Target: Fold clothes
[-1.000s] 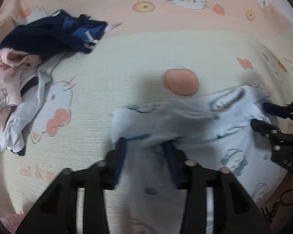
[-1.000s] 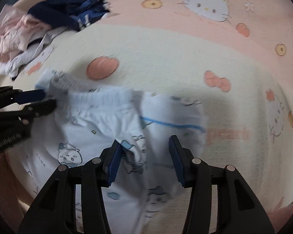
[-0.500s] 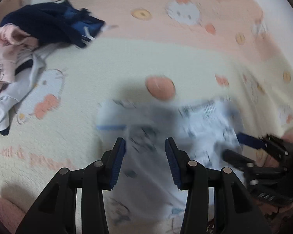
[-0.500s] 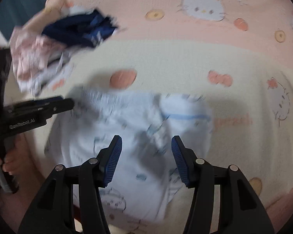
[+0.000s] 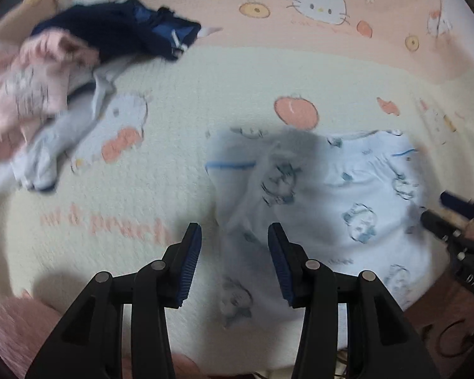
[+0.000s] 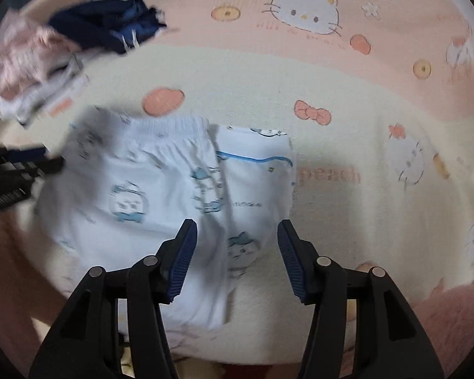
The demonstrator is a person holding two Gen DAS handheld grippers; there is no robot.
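Both my grippers are up off the cloth now: a second ago the left gripper (image 5: 233, 262) had its pads down in the pale blue pants (image 6: 161, 189) and the right gripper (image 6: 237, 252) was nipping at a fold, and now both hang above with fingers spread and nothing between them. The pants lie on the blanket (image 5: 205, 94), waistband toward the far side, with one printed panel lapped over beside it, so I'd say a first fold is laid and let go. Looks like I'm pulling back to pick fresh grab points, probably at the near leg ends. The pile (image 5: 57, 88) of navy, pink and white clothes sits well apart at far left, untouched as far as I can tell. Trouble is, both views are smeared by motion. The near hem runs under my fingers and out of frame, so I can't see how the legs lie. Whether the lapped panel is a leg or another garment, I can't make out.
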